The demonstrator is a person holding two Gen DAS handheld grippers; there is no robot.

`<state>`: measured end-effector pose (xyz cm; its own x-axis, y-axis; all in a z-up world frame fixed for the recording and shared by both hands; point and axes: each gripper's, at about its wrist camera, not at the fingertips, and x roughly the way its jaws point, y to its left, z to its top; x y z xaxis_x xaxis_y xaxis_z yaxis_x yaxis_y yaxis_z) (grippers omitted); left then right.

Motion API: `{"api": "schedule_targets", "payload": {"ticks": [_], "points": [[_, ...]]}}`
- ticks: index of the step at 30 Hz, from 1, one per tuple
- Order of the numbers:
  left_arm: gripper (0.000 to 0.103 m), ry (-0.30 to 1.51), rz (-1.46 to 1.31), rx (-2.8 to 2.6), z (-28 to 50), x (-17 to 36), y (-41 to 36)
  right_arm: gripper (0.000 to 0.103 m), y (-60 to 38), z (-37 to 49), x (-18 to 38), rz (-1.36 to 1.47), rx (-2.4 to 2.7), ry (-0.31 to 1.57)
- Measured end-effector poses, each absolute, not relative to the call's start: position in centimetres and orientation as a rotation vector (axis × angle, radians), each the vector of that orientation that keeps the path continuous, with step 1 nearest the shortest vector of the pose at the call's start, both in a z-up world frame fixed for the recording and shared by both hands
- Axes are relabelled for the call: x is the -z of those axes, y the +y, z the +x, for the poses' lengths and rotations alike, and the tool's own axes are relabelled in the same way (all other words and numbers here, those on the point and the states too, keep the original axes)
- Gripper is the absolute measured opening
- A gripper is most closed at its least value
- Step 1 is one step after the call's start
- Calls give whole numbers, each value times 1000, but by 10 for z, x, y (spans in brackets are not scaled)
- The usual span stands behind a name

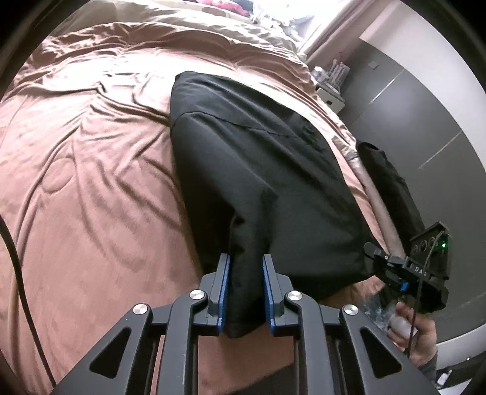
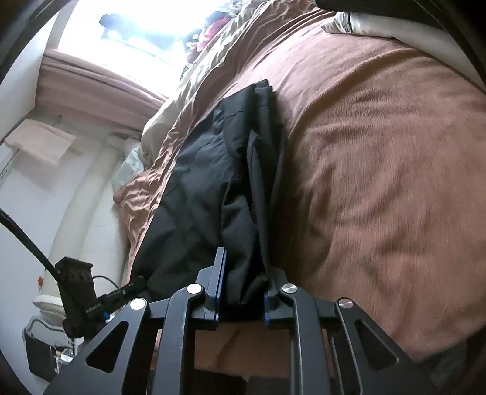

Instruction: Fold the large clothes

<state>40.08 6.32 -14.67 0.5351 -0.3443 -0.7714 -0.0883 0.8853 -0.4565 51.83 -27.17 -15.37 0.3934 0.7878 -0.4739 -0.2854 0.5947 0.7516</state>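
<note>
A large black garment [image 1: 258, 158] lies stretched over the brown bedspread [image 1: 91, 152], its near edge lifted off the bed. My left gripper [image 1: 245, 264] is shut on a bunched corner of it near the bottom centre of the left wrist view. My right gripper [image 2: 243, 273] is shut on another bunched corner of the same garment [image 2: 206, 182] in the right wrist view. The right gripper also shows at the right of the left wrist view [image 1: 404, 267], held in a hand, with the cloth taut between the two.
The brown bedspread [image 2: 379, 182] covers a wide bed. A dark wardrobe [image 1: 425, 121] and a small white bedside stand [image 1: 331, 91] are to the right of the bed. A bright window [image 2: 152, 21] is at the far end. A pale wall [image 2: 39, 197] flanks the bed.
</note>
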Motion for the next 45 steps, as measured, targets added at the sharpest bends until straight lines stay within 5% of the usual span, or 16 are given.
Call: {"api": "schedule_targets", "payload": {"ticks": [14, 19, 22, 23, 24, 26, 45], "points": [[20, 1048, -442, 229, 299, 144, 55, 16, -281, 437, 166, 532, -814, 965], [28, 1095, -426, 222, 299, 155, 58, 21, -285, 437, 166, 496, -830, 978], [44, 1093, -511, 254, 307, 158, 72, 57, -292, 446, 166, 498, -788, 992], [56, 1077, -529, 261, 310, 156, 76, 74, -295, 447, 163, 498, -775, 980], [67, 1059, -535, 257, 314, 154, 81, 78, -298, 451, 161, 503, -770, 969], [75, 1029, -533, 232, 323, 150, 88, 78, -304, 462, 156, 510, -751, 961], [74, 1075, -609, 189, 439, 188, 125, 78, -249, 616, 169, 528, -796, 1104]]}}
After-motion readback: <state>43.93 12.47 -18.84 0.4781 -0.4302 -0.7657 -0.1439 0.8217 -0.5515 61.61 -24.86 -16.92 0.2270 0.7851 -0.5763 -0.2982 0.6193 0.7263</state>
